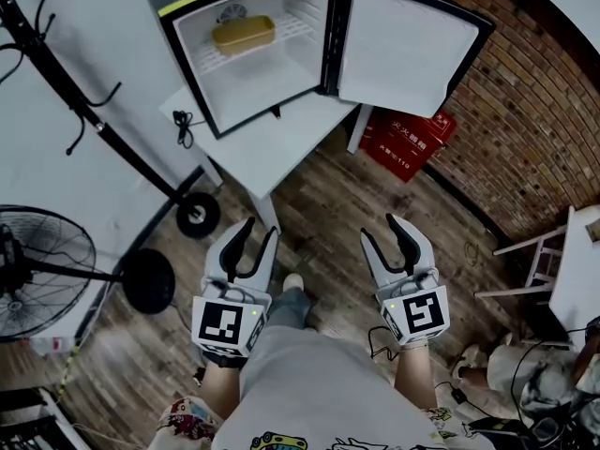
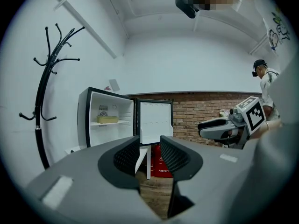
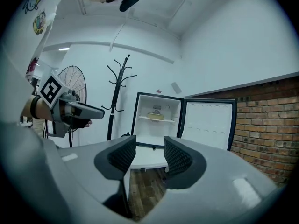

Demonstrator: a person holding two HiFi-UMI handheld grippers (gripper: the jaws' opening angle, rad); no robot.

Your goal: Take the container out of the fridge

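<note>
While the left tool (image 1: 261, 228) and right tool (image 1: 380, 228) gape empty, the far container (image 1: 243, 34) looks light, rigid, graspable by its sides.

white Chinese print on red box (image 1: 408, 143), illegible, square markers on left gripper (image 1: 261, 229), right gripper (image 1: 380, 228)
</note>
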